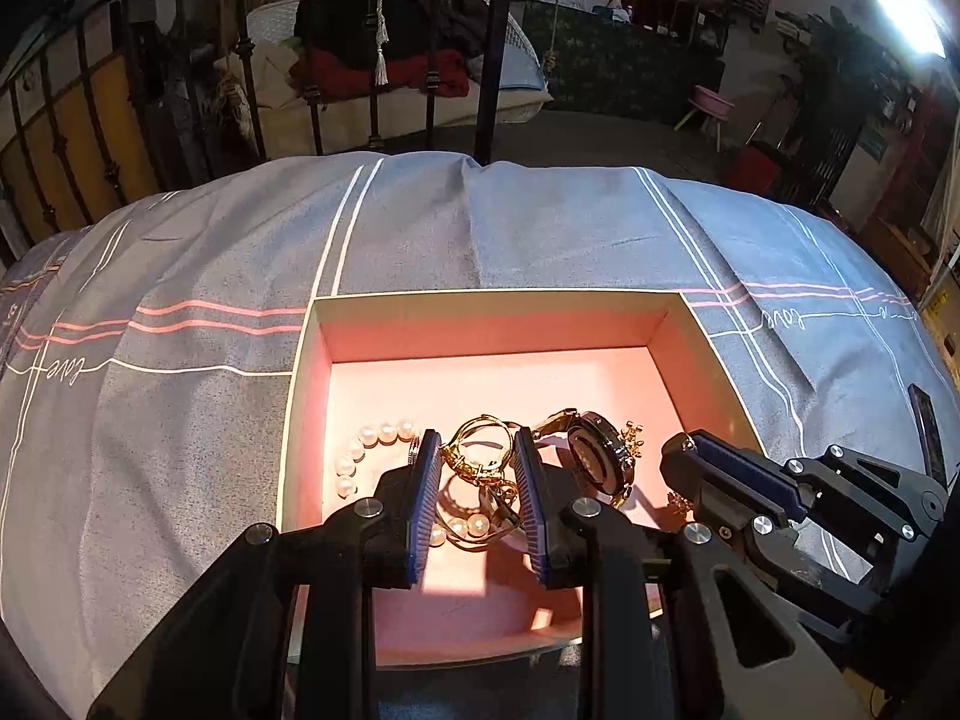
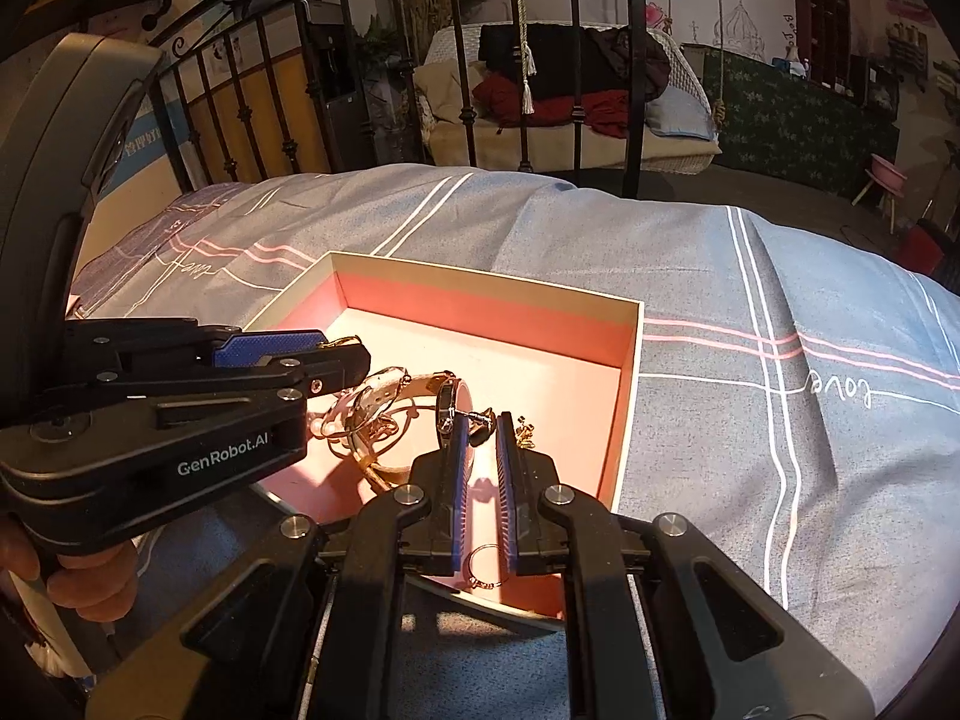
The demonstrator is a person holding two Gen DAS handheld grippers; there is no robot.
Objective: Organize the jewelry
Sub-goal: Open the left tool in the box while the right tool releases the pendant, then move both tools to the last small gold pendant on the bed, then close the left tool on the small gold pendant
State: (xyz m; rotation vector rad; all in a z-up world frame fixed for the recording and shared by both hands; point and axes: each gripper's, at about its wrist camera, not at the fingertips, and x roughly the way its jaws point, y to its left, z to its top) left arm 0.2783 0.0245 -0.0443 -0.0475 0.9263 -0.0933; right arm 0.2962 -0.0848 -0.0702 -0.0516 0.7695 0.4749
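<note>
Dim room, bright spot on box (image 1: pixel 672 360) interior, hard shadows, fisheye edge warp.
</note>
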